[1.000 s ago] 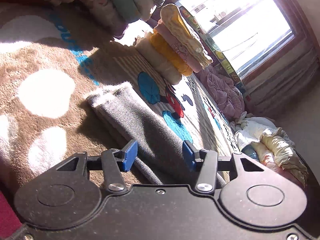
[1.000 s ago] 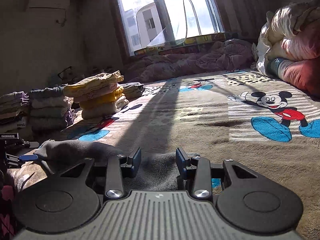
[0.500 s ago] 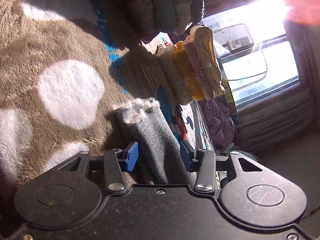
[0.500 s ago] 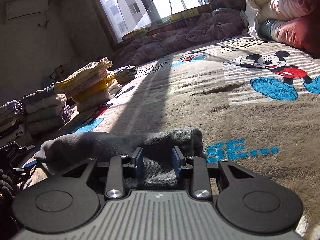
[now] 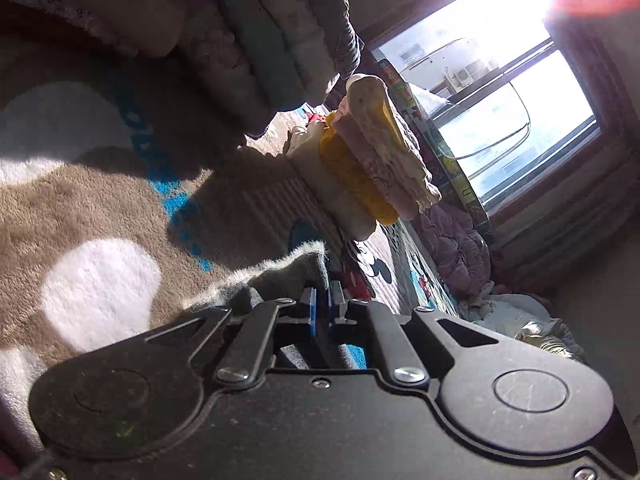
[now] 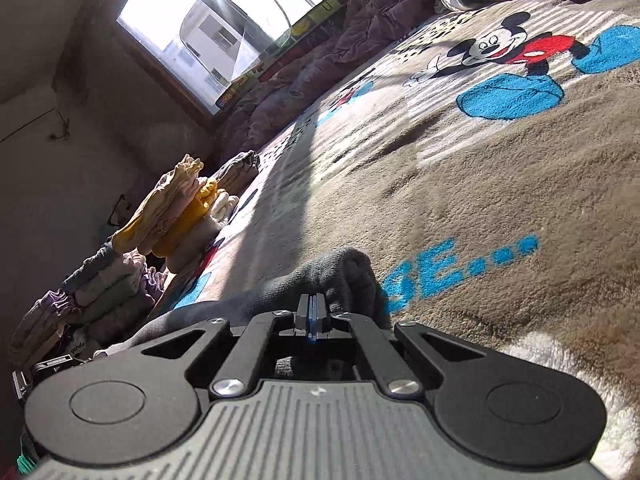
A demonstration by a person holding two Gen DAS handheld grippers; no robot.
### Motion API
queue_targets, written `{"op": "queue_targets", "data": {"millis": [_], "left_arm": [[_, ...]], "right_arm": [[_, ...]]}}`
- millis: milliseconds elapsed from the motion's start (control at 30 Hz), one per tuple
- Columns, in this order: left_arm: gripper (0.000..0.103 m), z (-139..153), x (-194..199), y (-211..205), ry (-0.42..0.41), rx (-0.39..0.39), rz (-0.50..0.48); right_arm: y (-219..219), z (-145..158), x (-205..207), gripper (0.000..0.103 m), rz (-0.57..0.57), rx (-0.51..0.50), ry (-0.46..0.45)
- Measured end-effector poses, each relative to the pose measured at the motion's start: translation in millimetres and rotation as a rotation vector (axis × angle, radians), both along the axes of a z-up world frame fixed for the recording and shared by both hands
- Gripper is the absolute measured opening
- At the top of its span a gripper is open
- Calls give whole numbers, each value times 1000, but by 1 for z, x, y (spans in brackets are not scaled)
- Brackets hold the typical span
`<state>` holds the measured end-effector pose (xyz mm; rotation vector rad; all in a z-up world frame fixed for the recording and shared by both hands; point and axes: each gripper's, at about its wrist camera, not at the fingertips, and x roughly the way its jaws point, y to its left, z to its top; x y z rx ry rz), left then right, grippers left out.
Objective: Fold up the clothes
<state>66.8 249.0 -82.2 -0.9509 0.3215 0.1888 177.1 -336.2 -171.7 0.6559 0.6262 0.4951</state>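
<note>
A folded dark grey garment [image 5: 280, 276] lies on the brown Mickey Mouse blanket [image 5: 100, 200]. My left gripper [image 5: 322, 312] is shut on one end of it, blue pads pressed together on the cloth. In the right wrist view my right gripper [image 6: 312, 312] is shut on the other end of the grey garment [image 6: 340, 272], which bunches up just beyond the fingers. Most of the garment is hidden under the gripper bodies.
Stacks of folded clothes stand close by: a yellow and cream stack [image 5: 360, 168] [image 6: 180, 216] and a grey and pink stack [image 5: 260, 40] [image 6: 104, 292]. A purple quilt [image 6: 320, 60] lies under the window. Unfolded clothes [image 5: 532, 328] are piled at the far side.
Both grippers have closed from open onto the ends of the grey garment. Both views have tilted and the left gripper has come nearer the folded stacks.
</note>
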Motion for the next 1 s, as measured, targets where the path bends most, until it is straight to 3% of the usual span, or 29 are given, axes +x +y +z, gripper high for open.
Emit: {"op": "queue_targets", "data": {"millis": [133, 233, 433, 567, 667, 767, 867, 933, 1000], "left_arm": [[3, 0, 17, 5, 87, 54, 8], [2, -30, 19, 8, 190, -1, 8], [6, -39, 4, 14, 133, -50, -4], [6, -43, 7, 14, 139, -51, 3], [6, -46, 7, 17, 70, -137, -3], [16, -42, 8, 17, 55, -143, -1], [17, -48, 13, 15, 79, -158, 0], [16, -48, 19, 12, 88, -142, -2], [2, -38, 29, 8, 70, -119, -29]], "right_arm": [[6, 2, -2, 0, 21, -62, -31], [5, 2, -2, 0, 23, -60, -27], [12, 9, -10, 0, 31, -147, -58], [11, 9, -8, 0, 24, -135, -49], [13, 9, -7, 0, 16, -132, -44], [13, 8, -7, 0, 12, -123, -39], [11, 8, -7, 0, 15, -112, -37], [10, 7, -6, 0, 16, -105, -36], [9, 6, -6, 0, 17, -101, -35]]}}
